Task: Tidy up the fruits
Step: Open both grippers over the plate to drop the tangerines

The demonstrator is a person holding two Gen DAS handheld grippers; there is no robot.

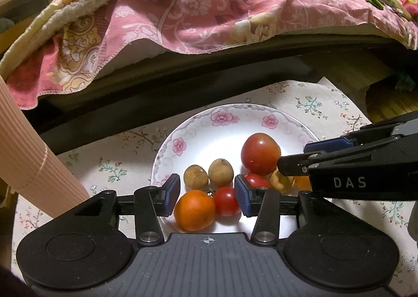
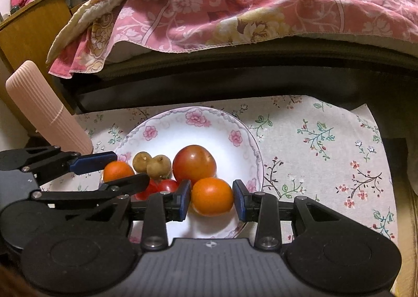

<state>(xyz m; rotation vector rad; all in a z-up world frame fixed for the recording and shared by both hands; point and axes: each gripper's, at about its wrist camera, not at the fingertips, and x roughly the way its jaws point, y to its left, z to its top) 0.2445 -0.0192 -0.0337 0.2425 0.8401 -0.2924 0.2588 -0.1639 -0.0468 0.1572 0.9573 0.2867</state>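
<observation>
Clamping the right gripper [image 2: 211, 191] narrowly on the held orange [image 2: 212, 200], pads pressing on either side of it, near the front rim of the flowered plate [image 2: 209, 124] on the cloth-covered tabletop [image 2: 313, 140]. Hanging the left gripper [image 1: 207, 188] part-open over the plate's near side, straddling the second orange [image 1: 194, 210] and a cherry tomato [image 1: 226, 201], pinching neither.

Sharing the plate with a big tomato [image 2: 193, 163] and two brown longans [image 2: 158, 166], all crowded together.

Likely handling as light, round and smooth-skinned, so prone to rolling or squirting out of a skewed pinch. Probably giving a little under pressure, the cherry tomato most easily bruised or split. Best taking each across its widest middle, squarely and gently, while avoiding nudging the neighbours.
</observation>
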